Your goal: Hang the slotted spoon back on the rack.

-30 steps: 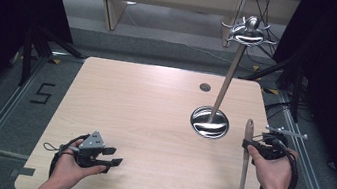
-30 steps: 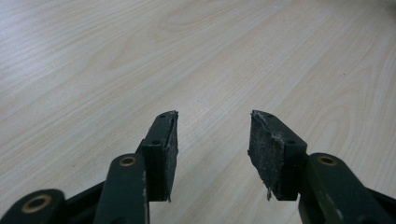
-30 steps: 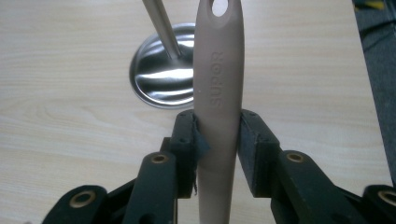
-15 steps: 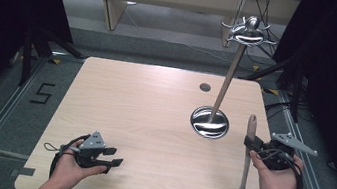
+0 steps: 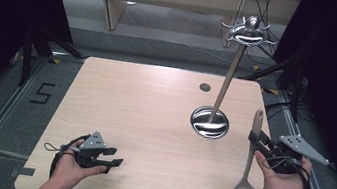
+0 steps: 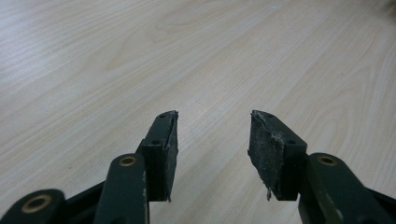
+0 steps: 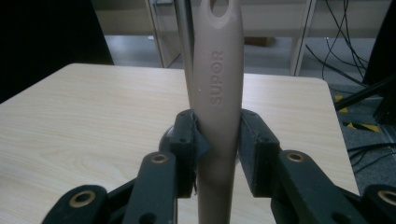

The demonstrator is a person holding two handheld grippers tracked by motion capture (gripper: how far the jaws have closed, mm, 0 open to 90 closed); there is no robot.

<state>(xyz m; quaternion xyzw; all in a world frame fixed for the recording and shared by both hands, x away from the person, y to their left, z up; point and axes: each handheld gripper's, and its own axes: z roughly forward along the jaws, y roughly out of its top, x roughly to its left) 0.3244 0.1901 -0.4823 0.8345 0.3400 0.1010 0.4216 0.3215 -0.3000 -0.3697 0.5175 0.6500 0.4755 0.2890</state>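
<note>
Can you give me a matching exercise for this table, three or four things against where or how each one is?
Things:
1. left tongs
2. right tongs
3. slotted spoon
4. metal stand

States:
A. upright, round base on the table
B. open over bare wood
C. gripped by its handle
D. shut on a handle

Pairs: 1-B, 2-D, 3-C, 4-A

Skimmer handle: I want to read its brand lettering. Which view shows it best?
The right gripper view: the handle stands close-up between the right gripper's jaws, with SUPOR legible. The high view shows the whole skimmer, too small to read. The left gripper view looks at the table.
</note>
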